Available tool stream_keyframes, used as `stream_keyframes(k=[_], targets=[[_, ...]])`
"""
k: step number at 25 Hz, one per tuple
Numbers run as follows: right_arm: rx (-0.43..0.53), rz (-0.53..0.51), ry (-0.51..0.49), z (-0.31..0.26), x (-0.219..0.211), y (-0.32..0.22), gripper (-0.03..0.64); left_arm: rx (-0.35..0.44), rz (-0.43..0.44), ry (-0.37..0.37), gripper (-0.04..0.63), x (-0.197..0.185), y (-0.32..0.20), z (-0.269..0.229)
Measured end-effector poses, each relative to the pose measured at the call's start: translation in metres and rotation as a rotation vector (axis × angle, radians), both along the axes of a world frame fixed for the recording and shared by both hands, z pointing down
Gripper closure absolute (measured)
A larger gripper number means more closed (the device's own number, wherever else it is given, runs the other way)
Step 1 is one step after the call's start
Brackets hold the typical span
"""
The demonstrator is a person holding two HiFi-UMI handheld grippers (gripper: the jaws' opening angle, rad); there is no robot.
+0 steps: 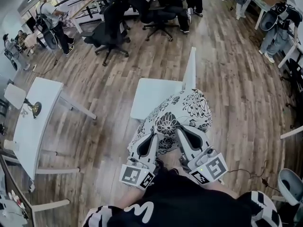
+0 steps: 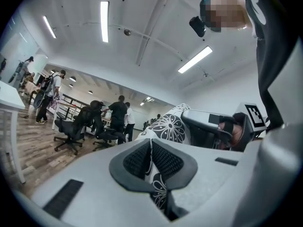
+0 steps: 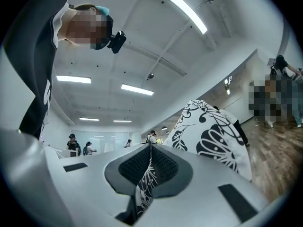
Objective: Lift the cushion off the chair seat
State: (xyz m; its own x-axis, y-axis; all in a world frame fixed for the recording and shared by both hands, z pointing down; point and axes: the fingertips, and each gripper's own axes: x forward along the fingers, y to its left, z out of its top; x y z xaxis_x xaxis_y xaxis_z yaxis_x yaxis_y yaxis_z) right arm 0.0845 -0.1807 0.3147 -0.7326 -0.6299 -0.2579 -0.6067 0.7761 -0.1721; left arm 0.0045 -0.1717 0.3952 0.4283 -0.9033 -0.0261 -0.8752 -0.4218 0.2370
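Near the person, in front of the white chair (image 1: 152, 96), the cushion (image 1: 183, 113) is held up by both grippers, covering the seat's near right corner in the head view. Black-and-white square markers show on each gripper's cube. The cushion is plump and white, printed with large black flowers and leaves. The left gripper (image 1: 152, 138) and the right gripper (image 1: 182, 134) each clench a fold of its near edge between dark ribbed pads.

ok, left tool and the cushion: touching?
Touching. The left gripper view shows the left tool with its jaws closed on a fold of the cushion, the patterned fabric pinched between them.
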Motion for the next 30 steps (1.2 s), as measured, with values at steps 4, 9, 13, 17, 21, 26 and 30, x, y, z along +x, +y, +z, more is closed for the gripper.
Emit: stream_keyframes(k=[4,9,13,17,21,26,30], targets=[[-0.002,-0.018,0.003,0.001,0.000,0.012,0.595,-0.010,-0.009,0.009,0.583,0.002,0.011,0.004],[-0.013,-0.021,-0.007,0.001,0.003,0.023,0.595,-0.007,-0.009,0.017,0.583,0.007,0.023,0.001],[-0.037,-0.032,-0.025,0.002,-0.001,0.028,0.595,-0.012,-0.002,0.030,0.583,0.004,0.033,0.006],[-0.026,-0.029,-0.011,-0.001,-0.005,0.039,0.595,0.002,-0.001,0.053,0.583,0.000,0.042,0.002],[-0.020,-0.015,-0.003,0.000,-0.012,0.057,0.595,0.024,0.025,0.076,0.583,-0.002,0.059,0.000],[-0.027,-0.014,0.014,0.014,-0.043,0.108,0.595,0.040,0.029,0.088,0.583,-0.029,0.105,0.008],[-0.048,-0.030,0.014,0.016,-0.071,0.154,0.595,0.029,0.016,0.081,0.583,-0.057,0.150,0.003]])
